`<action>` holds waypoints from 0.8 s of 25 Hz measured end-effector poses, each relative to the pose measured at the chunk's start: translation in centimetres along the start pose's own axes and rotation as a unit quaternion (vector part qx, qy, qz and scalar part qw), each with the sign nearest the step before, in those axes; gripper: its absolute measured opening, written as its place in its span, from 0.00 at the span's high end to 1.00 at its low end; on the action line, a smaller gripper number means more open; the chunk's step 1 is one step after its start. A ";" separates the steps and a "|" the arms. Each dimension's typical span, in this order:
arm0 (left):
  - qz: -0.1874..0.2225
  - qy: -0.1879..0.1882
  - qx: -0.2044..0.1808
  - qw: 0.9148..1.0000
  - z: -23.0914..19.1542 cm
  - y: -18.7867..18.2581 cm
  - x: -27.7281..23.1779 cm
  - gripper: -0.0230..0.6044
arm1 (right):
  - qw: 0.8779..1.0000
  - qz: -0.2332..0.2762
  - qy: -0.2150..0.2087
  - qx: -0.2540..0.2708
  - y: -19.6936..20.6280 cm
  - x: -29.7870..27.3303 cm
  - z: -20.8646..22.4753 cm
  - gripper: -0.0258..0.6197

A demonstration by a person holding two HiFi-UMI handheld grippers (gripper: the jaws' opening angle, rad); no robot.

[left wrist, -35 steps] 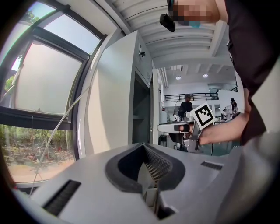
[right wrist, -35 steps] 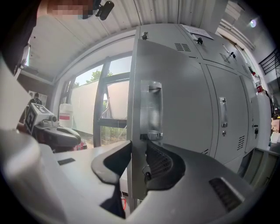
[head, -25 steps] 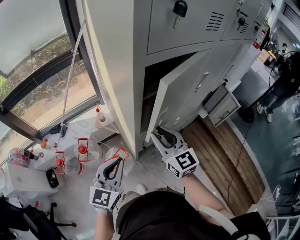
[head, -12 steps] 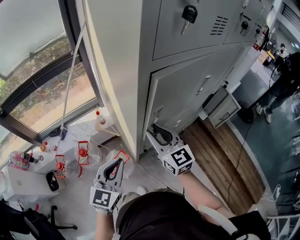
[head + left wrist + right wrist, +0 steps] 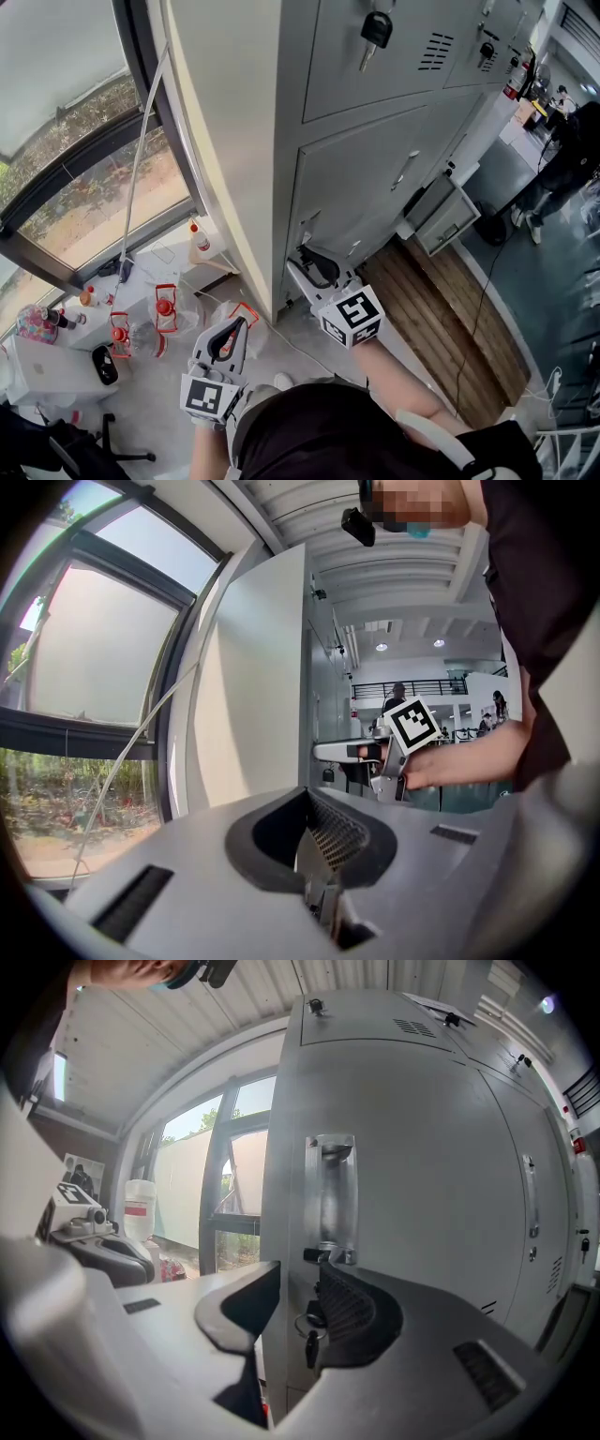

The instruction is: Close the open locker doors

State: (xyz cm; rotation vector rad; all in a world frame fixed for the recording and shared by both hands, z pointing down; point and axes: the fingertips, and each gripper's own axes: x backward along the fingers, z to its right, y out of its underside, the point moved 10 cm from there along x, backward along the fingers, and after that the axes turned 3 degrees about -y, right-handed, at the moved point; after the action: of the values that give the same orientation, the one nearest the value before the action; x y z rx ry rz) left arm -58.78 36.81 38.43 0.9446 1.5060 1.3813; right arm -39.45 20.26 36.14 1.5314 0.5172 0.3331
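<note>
The grey locker cabinet (image 5: pixel 281 112) fills the head view. Its lower door (image 5: pixel 375 183) lies almost flush with the cabinet front. My right gripper (image 5: pixel 314 267) is at that door's free edge, low down by the lock. In the right gripper view the door edge (image 5: pixel 281 1194) runs between the jaws of the right gripper (image 5: pixel 295 1283), which are closed on it, one on each side. A key (image 5: pixel 310 1344) hangs by the right pad, under the recessed handle (image 5: pixel 330 1194). My left gripper (image 5: pixel 225 342) hangs over the floor, shut and empty (image 5: pixel 307 808).
A key hangs in the upper door (image 5: pixel 377 30). Further along the row an open drawer (image 5: pixel 448 217) juts out over the wooden strip (image 5: pixel 441 319). Bottles (image 5: pixel 164 305) and a white jug (image 5: pixel 199 239) stand on the floor at the left by the window.
The lower door has swung from wide open to nearly flush with the cabinet. My right gripper went with it toward the cabinet. The left gripper barely moved.
</note>
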 end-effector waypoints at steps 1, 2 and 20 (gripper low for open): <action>0.000 0.000 0.000 1.000 0.0 0.0 0.0 0.95 | 1.000 0.000 -0.001 -0.001 0.0 -0.1 0.0 0.76; 0.000 0.000 -0.001 1.000 0.0 0.0 0.0 0.95 | 1.000 -0.001 -0.002 -0.002 0.0 -0.2 0.0 0.76; -0.004 0.015 0.000 1.000 0.1 0.0 -1.0 0.95 | 1.000 0.008 0.004 -0.006 -0.2 0.5 0.2 0.75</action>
State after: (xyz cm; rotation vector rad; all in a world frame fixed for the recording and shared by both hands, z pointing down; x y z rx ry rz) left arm -58.34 35.96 38.51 0.9218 1.5299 1.3949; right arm -38.90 20.35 35.88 1.5234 0.5095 0.3548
